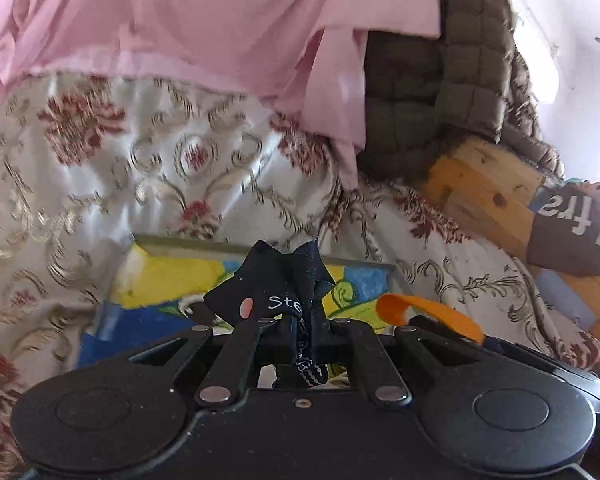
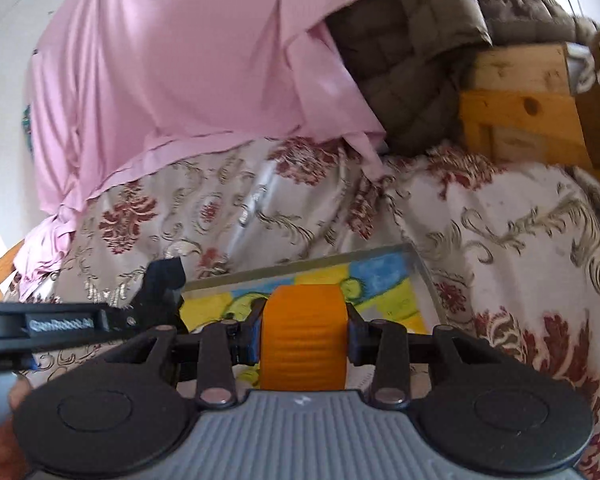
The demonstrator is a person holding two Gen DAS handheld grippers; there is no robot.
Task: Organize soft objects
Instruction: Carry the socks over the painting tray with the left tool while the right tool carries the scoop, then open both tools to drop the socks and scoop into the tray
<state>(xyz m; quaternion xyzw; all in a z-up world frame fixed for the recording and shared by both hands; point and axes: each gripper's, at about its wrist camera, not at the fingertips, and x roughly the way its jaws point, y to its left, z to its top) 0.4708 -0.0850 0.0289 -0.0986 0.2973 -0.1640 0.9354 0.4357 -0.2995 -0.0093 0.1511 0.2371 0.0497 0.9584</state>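
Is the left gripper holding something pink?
No, the left gripper is shut on a dark navy cloth, while the pink sheet lies farther off on the bed.

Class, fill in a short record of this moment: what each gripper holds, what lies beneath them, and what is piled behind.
left gripper: shut on dark printed cloth
right gripper: shut on orange ribbed piece
beneath: colourful picture panel on floral bedspread
behind: pink sheet, brown quilted blanket
at right: wooden bed frame
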